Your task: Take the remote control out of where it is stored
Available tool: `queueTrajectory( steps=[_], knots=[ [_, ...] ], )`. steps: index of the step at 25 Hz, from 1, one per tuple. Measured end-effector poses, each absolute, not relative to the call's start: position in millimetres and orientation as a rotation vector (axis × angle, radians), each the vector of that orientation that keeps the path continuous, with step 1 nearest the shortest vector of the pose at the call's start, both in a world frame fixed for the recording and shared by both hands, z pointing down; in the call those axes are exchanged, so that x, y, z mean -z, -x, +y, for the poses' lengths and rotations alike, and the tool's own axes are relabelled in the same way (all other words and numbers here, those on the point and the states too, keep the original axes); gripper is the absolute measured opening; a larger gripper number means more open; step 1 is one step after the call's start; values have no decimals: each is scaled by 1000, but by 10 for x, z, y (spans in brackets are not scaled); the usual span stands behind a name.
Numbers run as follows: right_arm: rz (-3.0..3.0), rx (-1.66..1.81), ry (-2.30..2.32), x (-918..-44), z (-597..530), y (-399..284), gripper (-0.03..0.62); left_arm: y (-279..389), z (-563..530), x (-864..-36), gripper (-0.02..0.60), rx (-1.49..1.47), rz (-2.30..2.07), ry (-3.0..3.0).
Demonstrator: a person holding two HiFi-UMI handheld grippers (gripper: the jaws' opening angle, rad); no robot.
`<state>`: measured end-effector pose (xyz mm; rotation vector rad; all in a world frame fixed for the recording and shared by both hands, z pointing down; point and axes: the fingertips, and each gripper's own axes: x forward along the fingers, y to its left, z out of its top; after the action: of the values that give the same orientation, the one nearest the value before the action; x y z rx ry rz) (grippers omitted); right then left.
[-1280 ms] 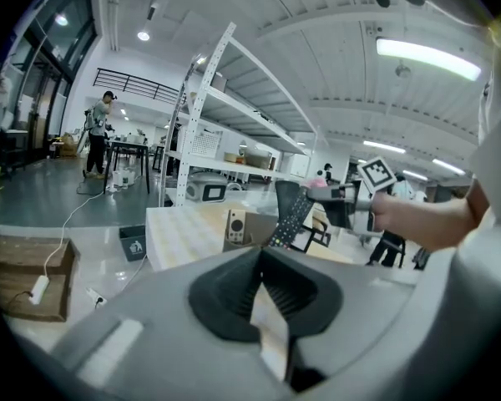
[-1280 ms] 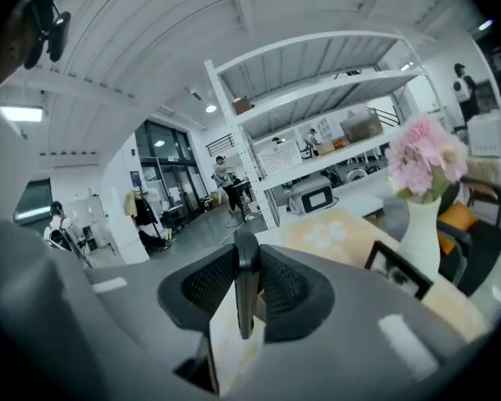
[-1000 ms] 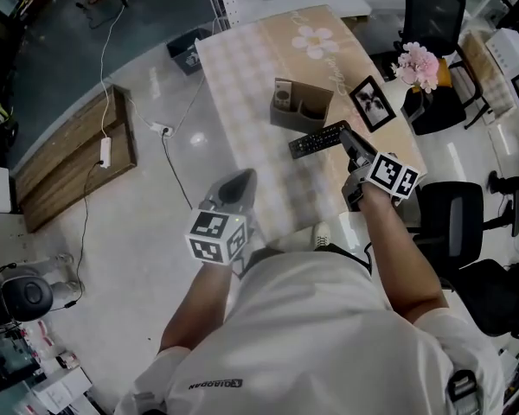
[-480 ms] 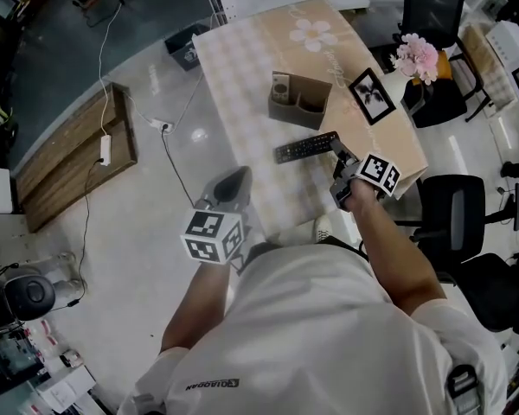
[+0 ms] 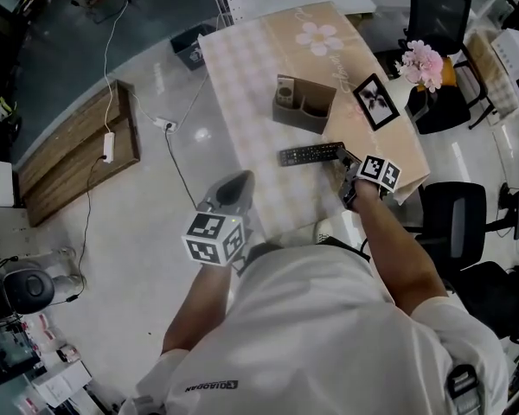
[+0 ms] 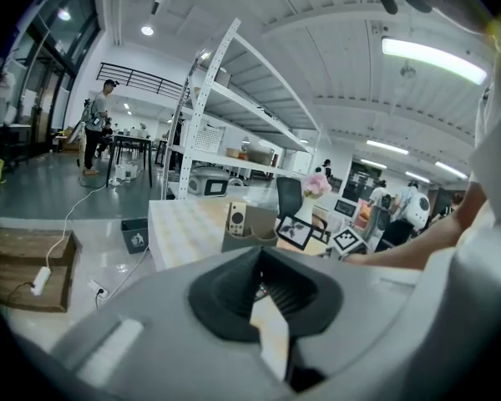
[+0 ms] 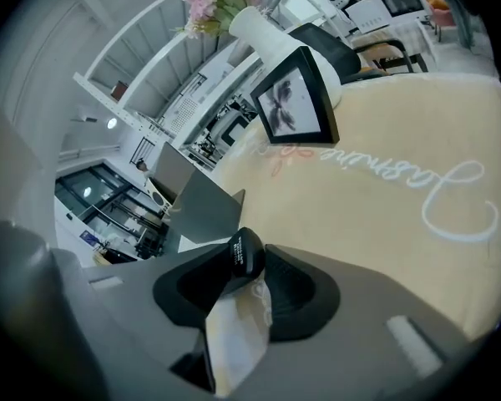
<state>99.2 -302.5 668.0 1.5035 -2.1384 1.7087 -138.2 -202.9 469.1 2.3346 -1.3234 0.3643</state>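
right gripper (image 5: 344, 157): low at table (image 5: 242, 76), jaws just been opening, now parted; end of remote control (image 5: 311, 154) between them, not clamped
remote control: black, long, slim bar; flat on the cloth, crosswise, outside brown holder (image 5: 316, 118), near its front
holder: pale remote (image 5: 284, 91) upright in left compartment, head view
left gripper (image 5: 233, 188): off the table edge, jaws together, nothing held

Bright ceiling strip light (image 6: 434, 59) glares above the jaws of the left gripper (image 6: 261, 257); fisheye edges darken, close parts blur.
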Motion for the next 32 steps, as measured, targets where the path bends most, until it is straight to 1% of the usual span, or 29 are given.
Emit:
queueTrajectory(
  steps=[3,5,9,12,14,17,21,25,32],
  knots=[
    [-2128,-1635,-1495,-6706,-3030,-1010,140,1375,-2022,-4688,5,-367,-1319,-2336],
    [-2123,-1583,-1493,-6714,-3024,-1026,155,1374,-2012,-4686,5,-370,-1316,-2339],
    [-2153,-1453,-1509,-6575,-3030,-1085,155,1375,-2010,-4662,5,-361,-1313,-2344],
    [-2252,-1310,-1486,-6242,-3002,-1041,138,1365,-2014,-4638,5,-354,-1313,-2355],
    [-2335,-1211,-1448,-5969,-2940,-960,115,1344,-2020,-4629,5,-352,-1309,-2364],
    [-2452,-1082,-1383,-5580,-2790,-782,59,1287,-2026,-4608,5,-345,-1296,-2384],
    [-2569,-943,-1292,-5137,-2560,-488,6,1180,-2023,-4555,5,-301,-1265,-2419],
    [-2632,-819,-1184,-4822,-2338,-248,5,1085,-2015,-4507,5,-291,-1242,-2449],
    [-2672,-549,-1094,-4502,-2162,-79,5,1100,-1997,-4524,5,-314,-1246,-2454]
  ],
)
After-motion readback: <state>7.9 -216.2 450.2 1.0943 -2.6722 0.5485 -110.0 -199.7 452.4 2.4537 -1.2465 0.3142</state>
